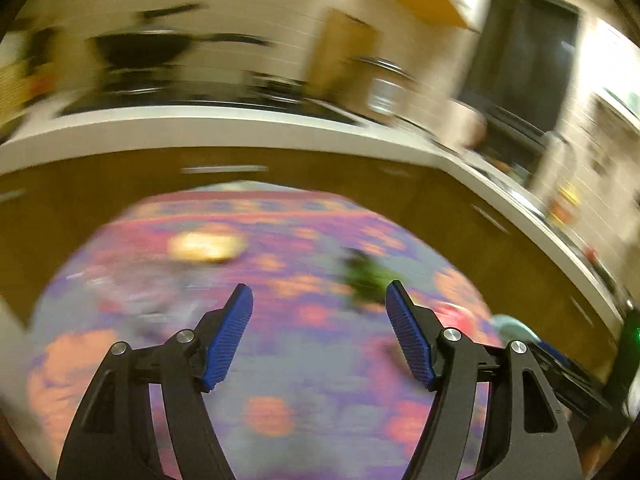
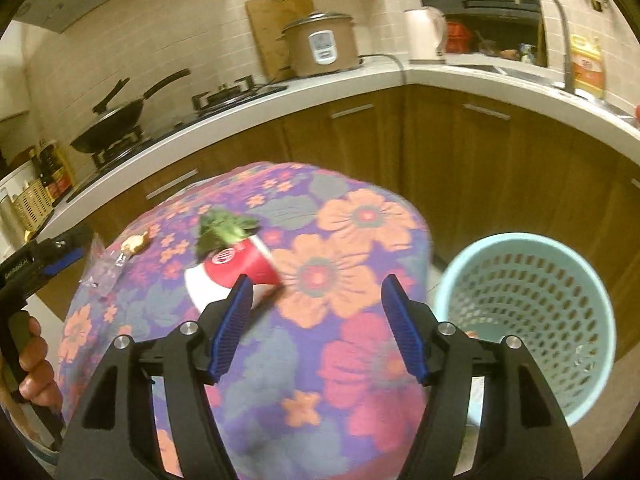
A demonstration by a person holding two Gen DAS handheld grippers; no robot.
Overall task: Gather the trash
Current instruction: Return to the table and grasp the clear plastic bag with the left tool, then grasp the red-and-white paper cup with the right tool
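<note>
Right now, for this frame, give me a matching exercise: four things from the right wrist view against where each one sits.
Things:
1. cup
2. basket
3. wok
4. rice cooker

Places:
A. on the stove
B. on the counter, in front of the cutting board
C. lying on its side on the flowered cloth
D. off the table's right edge

Pairs: 1-C, 2-D, 3-A, 4-B

"GenRobot.AI" on left tongs' black body

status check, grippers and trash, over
Left gripper open, empty. Right gripper open, empty. Red paper cup, greens, wrapper on table; bin right. Nothing blocking.
</note>
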